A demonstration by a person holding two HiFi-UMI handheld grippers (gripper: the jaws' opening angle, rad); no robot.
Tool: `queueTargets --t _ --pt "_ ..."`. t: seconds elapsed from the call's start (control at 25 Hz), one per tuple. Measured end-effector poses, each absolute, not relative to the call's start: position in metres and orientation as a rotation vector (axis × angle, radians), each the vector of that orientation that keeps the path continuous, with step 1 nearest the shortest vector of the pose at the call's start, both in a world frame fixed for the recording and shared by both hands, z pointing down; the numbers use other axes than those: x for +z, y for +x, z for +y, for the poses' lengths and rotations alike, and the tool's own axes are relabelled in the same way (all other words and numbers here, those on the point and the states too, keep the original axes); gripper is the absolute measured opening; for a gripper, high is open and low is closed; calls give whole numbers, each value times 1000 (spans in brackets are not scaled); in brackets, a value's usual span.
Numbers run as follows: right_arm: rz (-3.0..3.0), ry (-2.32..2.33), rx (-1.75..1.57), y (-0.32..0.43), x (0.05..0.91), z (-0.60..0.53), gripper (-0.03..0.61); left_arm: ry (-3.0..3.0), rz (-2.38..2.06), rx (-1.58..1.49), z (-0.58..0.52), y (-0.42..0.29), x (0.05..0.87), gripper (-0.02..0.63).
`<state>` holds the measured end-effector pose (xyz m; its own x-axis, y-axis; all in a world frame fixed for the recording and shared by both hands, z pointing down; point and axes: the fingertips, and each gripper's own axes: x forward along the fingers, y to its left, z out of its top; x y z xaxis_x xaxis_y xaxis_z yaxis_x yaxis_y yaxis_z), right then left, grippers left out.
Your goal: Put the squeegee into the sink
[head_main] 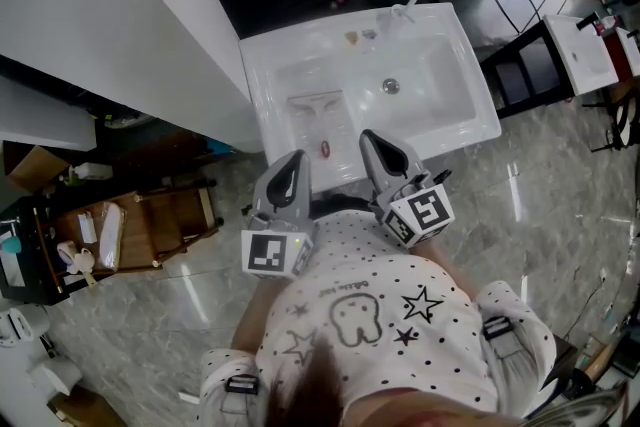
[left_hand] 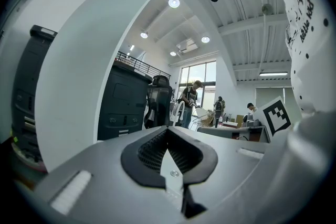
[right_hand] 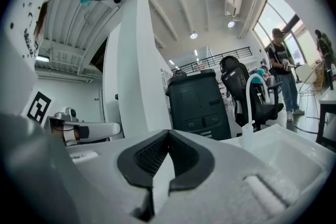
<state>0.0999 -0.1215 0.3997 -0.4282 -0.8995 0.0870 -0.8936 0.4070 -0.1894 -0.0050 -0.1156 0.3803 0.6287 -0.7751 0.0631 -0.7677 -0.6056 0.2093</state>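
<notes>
Apparently the pale, near-clear plastic squeegee (head_main: pixel 318 112) lies on the flat left shelf of the white ceramic sink (head_main: pixel 300 40); its handle points down-frame between the grey left gripper (head_main: pixel 296 160), marginally nearer, and the right gripper (head_main: pixel 368 137), both with jaws together, empty.

The sink (head_main: pixel 470 120) is white, smooth and glossy, with bright highlights. The floor (head_main: pixel 560 195) looks like polished grey marbled stone or tile that mirrors the lights. The left gripper (head_main: pixel 296 158) and right gripper (head_main: pixel 368 137) are matt grey plastic, with black ribbed pads (left_hand: pixel 152 152). The shirt (head_main: pixel 400 315) is soft dotted cloth.
</notes>
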Motion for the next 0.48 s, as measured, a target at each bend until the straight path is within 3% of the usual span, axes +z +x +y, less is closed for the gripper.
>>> queueTargets --t 0.48 --pt "2598 -1663 -328 104 403 -115 -6 2648 -1274 -17 -109 0 387 -6"
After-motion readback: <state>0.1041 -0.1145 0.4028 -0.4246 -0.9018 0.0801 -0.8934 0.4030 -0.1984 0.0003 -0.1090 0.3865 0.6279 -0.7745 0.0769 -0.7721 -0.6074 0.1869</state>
